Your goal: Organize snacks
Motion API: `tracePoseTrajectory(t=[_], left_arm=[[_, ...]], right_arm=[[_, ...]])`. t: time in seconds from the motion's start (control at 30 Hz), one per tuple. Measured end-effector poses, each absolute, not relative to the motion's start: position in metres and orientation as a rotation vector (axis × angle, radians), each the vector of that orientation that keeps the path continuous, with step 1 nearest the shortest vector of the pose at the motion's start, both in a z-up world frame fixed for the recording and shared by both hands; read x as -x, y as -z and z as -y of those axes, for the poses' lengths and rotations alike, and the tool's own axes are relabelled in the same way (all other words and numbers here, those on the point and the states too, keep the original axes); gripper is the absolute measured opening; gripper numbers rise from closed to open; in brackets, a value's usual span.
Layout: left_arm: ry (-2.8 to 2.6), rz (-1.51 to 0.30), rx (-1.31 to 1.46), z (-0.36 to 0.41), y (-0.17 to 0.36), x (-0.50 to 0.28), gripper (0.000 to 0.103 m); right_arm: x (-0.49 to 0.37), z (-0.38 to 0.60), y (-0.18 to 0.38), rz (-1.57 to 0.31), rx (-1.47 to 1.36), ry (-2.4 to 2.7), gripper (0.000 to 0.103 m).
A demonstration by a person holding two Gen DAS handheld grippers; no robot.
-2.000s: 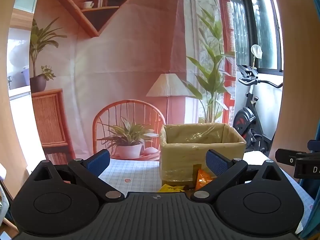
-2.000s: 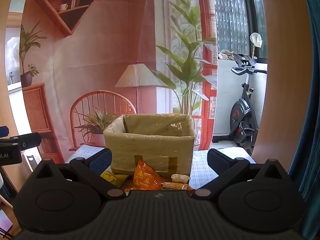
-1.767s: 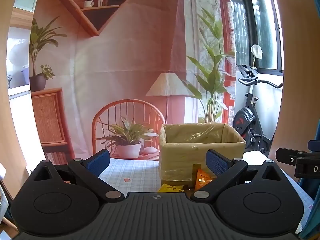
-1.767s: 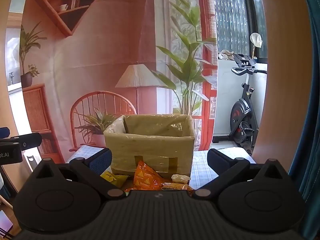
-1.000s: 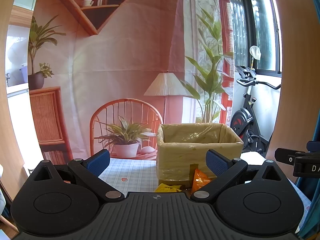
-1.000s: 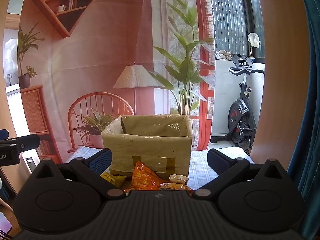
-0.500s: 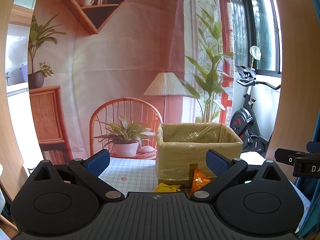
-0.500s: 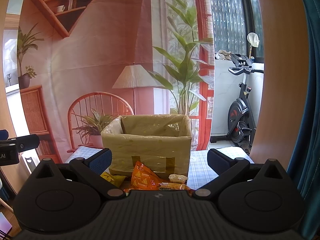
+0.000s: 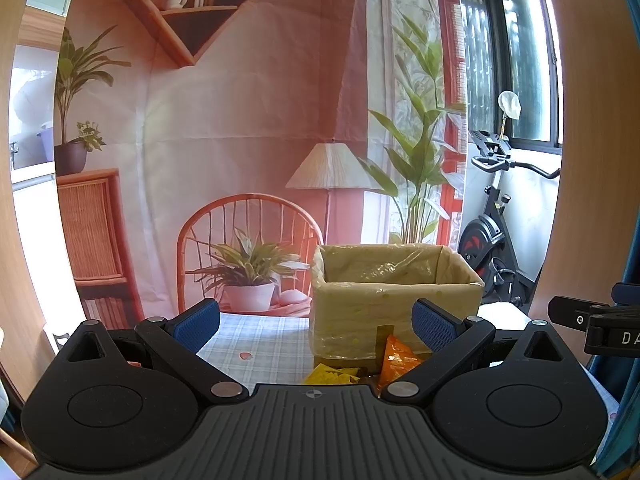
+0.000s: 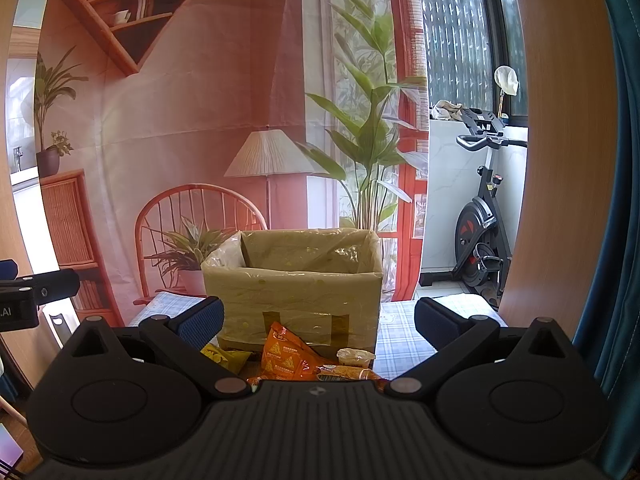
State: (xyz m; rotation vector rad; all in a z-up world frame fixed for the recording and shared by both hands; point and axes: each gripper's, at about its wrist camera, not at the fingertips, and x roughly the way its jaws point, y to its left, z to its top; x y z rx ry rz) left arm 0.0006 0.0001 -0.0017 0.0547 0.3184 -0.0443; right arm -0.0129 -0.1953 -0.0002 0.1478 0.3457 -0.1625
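Observation:
A plastic-lined cardboard box [image 9: 394, 296] [image 10: 298, 298] stands on a checked tablecloth [image 9: 264, 344] [image 10: 400, 344]. Several snack packs lie in front of it: an orange bag [image 10: 286, 356] [image 9: 396, 360], a yellow bag [image 10: 224, 354] [image 9: 330, 376] and a small pale pack [image 10: 356, 355]. My left gripper [image 9: 316, 322] is open and holds nothing, short of the snacks and left of the box. My right gripper [image 10: 318, 318] is open too, empty, facing the box with the snacks low between its fingers. The box's inside bottom is hidden.
A printed backdrop [image 10: 192, 120] of a room hangs right behind the table. An exercise bike [image 10: 480, 248] stands at the right by a window. A wooden panel [image 10: 560, 160] and a teal curtain [image 10: 624, 200] close the right side. The other gripper's body [image 9: 600, 322] shows at the frame edge.
Both views have drifted slightly; the box and snacks sit a touch further left in frame. Both grippers stay open and empty, and the snacks have not moved.

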Motion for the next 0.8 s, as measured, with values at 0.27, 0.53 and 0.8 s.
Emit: tracePoseTrajectory(t=[0.27,0.53,0.8], left_arm=[[0.05,-0.324,-0.047,-0.002,-0.0001,-0.001,0.103],[0.053,-0.329,-0.043,-0.0022,-0.0003,-0.0036,0.103],[0.053,-0.338,-0.033,-0.0022,0.0016,-0.0054,0.103]], right_arm=[[0.0128,0.1952,0.0005,-0.346,-0.148,0.162,0.103],[0.0125,0.1951,0.0005,-0.346,-0.148,0.163,0.103],[0.0123,0.195,0.0006,-0.346,-0.148,0.161,0.103]])
